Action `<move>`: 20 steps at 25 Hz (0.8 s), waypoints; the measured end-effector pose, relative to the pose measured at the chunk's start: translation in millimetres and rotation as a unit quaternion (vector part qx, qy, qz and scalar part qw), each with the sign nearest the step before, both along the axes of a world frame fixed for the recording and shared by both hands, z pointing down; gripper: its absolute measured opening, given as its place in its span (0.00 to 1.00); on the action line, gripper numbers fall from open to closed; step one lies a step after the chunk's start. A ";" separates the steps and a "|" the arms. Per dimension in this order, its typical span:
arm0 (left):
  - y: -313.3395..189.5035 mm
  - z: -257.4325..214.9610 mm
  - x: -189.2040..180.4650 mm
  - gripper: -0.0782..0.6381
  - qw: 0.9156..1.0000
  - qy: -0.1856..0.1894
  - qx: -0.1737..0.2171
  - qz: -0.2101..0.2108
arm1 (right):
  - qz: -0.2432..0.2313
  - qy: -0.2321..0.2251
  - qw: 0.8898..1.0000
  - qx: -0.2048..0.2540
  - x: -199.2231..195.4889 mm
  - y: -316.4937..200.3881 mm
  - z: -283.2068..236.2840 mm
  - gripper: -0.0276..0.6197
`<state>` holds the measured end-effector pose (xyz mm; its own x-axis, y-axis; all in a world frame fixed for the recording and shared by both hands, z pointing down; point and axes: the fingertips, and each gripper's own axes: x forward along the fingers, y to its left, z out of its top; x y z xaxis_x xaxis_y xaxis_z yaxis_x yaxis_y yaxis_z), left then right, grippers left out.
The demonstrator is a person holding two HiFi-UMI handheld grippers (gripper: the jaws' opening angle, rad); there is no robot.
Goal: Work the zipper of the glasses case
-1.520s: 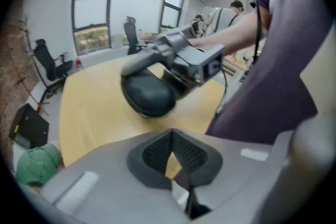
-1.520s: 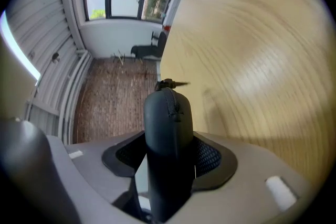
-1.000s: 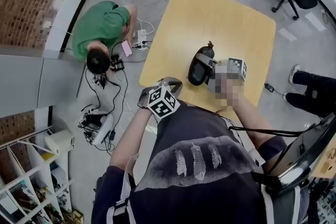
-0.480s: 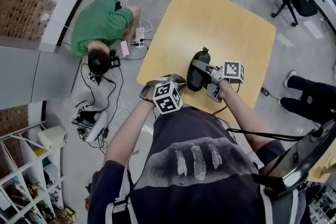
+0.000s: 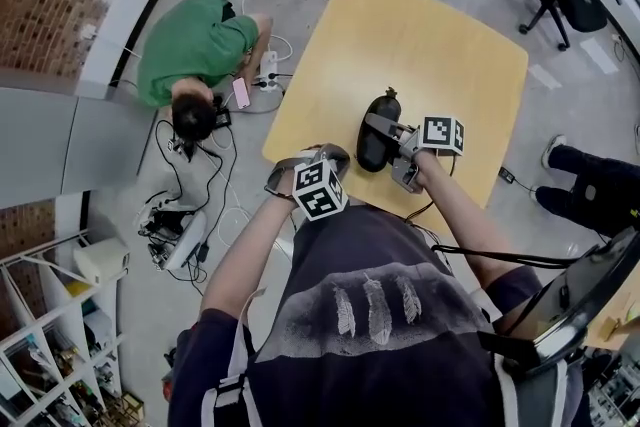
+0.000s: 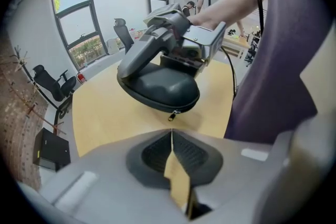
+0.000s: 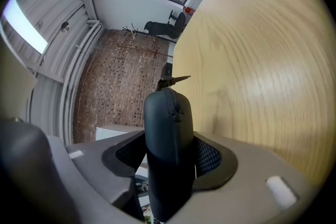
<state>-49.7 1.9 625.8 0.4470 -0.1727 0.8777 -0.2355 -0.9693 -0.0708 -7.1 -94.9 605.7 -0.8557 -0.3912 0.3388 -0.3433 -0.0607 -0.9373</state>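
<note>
Little has shifted since a second ago: both grippers keep their places by the near edge of the table (image 5: 420, 25), with only a slight roll of the wrists, and the left gripper (image 6: 171, 132) has just closed its jaws. They meet pad to pad with nothing between them. The glasses case (image 5: 375, 140) is off the table, held in the air above its near edge, not far from the near-left corner. The right gripper (image 7: 168, 149) grasps it by one end, a pad pressed on either broad face, zipper seam facing the camera. Seen from the left gripper, the zipper pull (image 6: 172, 114) dangles from the case's lower rim, just ahead of the clenched tips and apart from them. Step in hand, as I judge it, is catching the pull, and this closing looks to have fallen short. The next move would call for the left jaws to part, ease forward until the pull lies between the pads, and pinch. Then comes a draw along the seam while the right gripper steadies the case. Pose: left forearm bent in front of the chest, gripper aimed at the case's underside; right forearm reaches in from the right, gripper nearly level.
</note>
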 end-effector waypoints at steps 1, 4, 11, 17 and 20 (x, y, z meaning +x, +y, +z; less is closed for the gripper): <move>-1.3 -2.1 -0.2 0.15 1.000 0.005 0.002 0.001 | -0.001 -0.003 1.000 -0.002 -0.5 0.8 0.3 0.45; 0.5 -7.9 5.9 0.30 1.000 0.022 -0.008 0.019 | -0.022 -0.010 1.000 -0.003 -5.6 5.3 -1.8 0.45; 10.6 -8.7 16.8 0.18 0.996 0.035 -0.052 0.063 | -0.094 0.001 0.995 0.020 -18.3 14.7 -5.6 0.45; 16.3 -3.7 11.2 0.11 0.996 0.011 -0.040 0.079 | -0.077 0.036 0.996 0.019 -9.5 10.6 4.7 0.45; 17.9 0.3 8.1 0.11 0.996 -0.004 -0.028 0.083 | -0.071 0.027 0.997 0.010 -9.6 11.0 5.6 0.45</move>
